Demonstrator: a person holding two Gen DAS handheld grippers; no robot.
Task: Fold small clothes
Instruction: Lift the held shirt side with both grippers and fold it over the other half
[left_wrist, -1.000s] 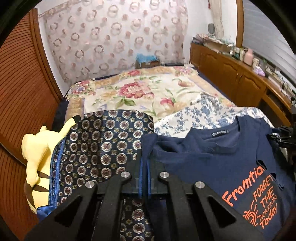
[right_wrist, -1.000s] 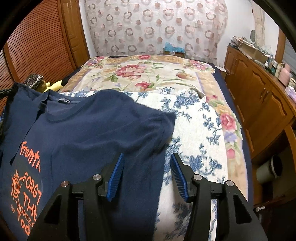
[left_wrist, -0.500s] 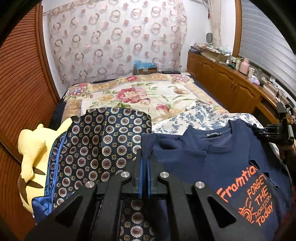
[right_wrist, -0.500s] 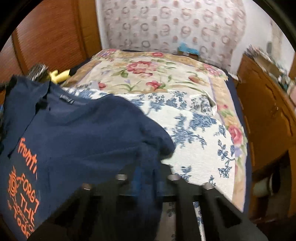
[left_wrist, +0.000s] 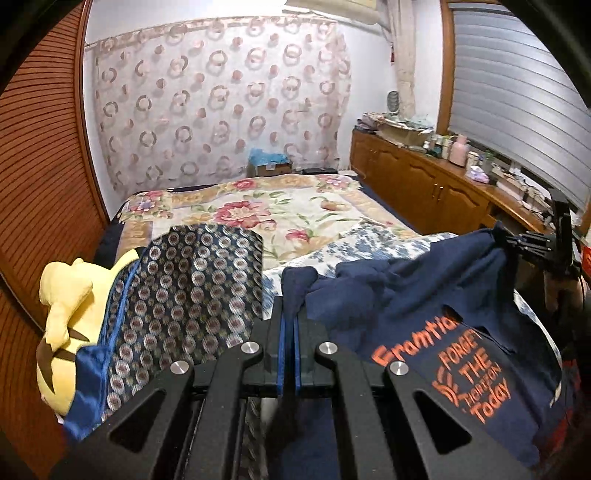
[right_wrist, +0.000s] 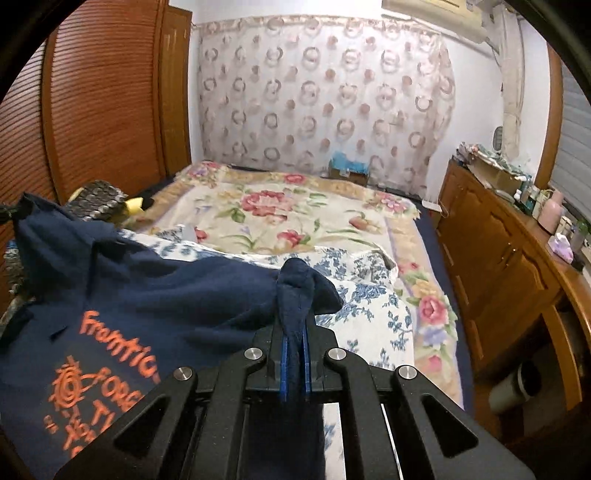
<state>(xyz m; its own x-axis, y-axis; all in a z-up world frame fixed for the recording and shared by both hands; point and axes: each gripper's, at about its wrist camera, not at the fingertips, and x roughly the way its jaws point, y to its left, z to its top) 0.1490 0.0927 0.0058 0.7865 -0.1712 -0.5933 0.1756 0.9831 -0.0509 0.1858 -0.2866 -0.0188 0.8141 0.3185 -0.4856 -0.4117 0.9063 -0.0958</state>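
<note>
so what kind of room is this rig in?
A home bedroom, most likely. A bed with a floral cover fills the middle, a patterned curtain hangs behind it, and a cluttered wooden cabinet runs along one side. A navy T-shirt is being handled over the bed.

Matt navy cloth T-shirt (right_wrist: 155, 291), glossy wood cabinets (right_wrist: 495, 266)

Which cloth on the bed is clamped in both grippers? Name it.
The navy T-shirt with orange lettering: the left gripper and right gripper each pinch a bunch of it. The medallion-print cloth and the blue floral sheet lie ungripped.
</note>
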